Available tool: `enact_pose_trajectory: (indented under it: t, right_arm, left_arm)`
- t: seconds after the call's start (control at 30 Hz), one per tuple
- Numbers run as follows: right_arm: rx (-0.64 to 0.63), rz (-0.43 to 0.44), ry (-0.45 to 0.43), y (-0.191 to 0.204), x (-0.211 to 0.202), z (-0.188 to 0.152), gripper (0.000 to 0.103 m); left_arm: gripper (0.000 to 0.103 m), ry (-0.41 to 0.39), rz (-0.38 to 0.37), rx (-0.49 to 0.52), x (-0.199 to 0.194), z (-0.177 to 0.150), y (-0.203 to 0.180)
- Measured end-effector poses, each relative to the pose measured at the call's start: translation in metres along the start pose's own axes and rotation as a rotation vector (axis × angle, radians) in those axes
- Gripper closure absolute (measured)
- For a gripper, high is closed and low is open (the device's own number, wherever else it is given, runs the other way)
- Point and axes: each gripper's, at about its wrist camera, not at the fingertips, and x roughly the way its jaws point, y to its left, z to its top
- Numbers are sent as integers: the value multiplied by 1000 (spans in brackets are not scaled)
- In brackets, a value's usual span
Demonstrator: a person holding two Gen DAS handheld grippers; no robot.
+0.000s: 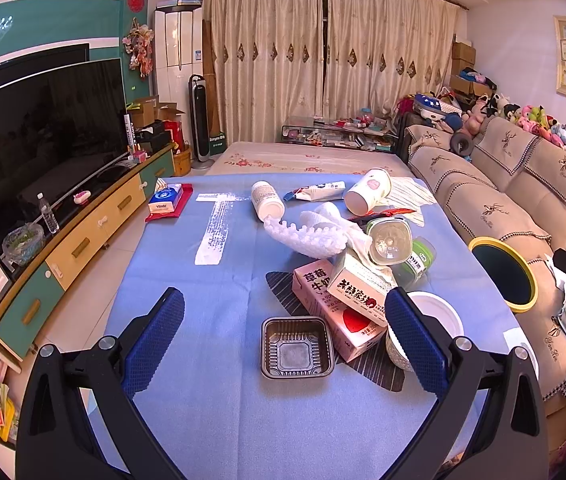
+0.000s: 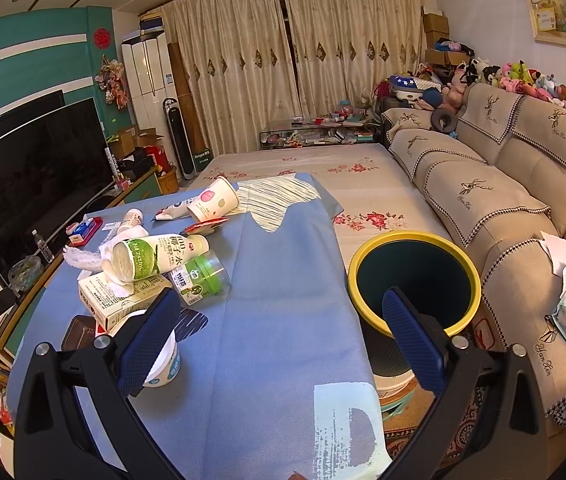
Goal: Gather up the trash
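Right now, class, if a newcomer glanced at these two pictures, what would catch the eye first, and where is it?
First comes the heap of trash in the middle of the blue tablecloth: cartons, bottles, a paper cup and a small foil tray nearest the camera. Next is the yellow-rimmed bin, standing on the floor between the table and the sofa. Both grippers, left and right, hover with jaws open and empty.

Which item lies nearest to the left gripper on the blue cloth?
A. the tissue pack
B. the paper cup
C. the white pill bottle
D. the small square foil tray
D: in the left wrist view the foil tray sits on the blue cloth between the open fingers of the left gripper, nearer than the other items.
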Motion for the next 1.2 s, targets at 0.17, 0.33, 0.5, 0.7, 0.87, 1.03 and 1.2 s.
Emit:
enact_pose_trajectory:
  t: [0.17, 0.33, 0.5, 0.7, 0.87, 1.03, 1.2]
  right_arm:
    - [1, 1, 2, 0, 1, 0, 6]
    - [2, 2, 3, 0, 1, -1, 6]
    - [1, 1, 3, 0, 1, 0, 6]
    - [2, 2, 3, -1, 1, 0, 6]
    - [2, 2, 7, -1, 2, -1, 6]
    - [-1, 4, 18, 0, 9, -4, 6]
    - [-5, 17, 41, 4, 17, -4, 6]
  left_arm:
    - [4, 2, -1, -1, 0, 0, 1]
    - [4, 5, 0, -1, 1, -1, 2]
    - [4, 8, 1, 0, 2, -2, 2]
    - [4, 9, 2, 1, 2, -2, 2]
    - [4, 12, 4, 1, 3, -2, 2]
    - [4, 12, 4, 0, 3, -2, 2]
    - [4, 19, 7, -1, 7, -5, 2]
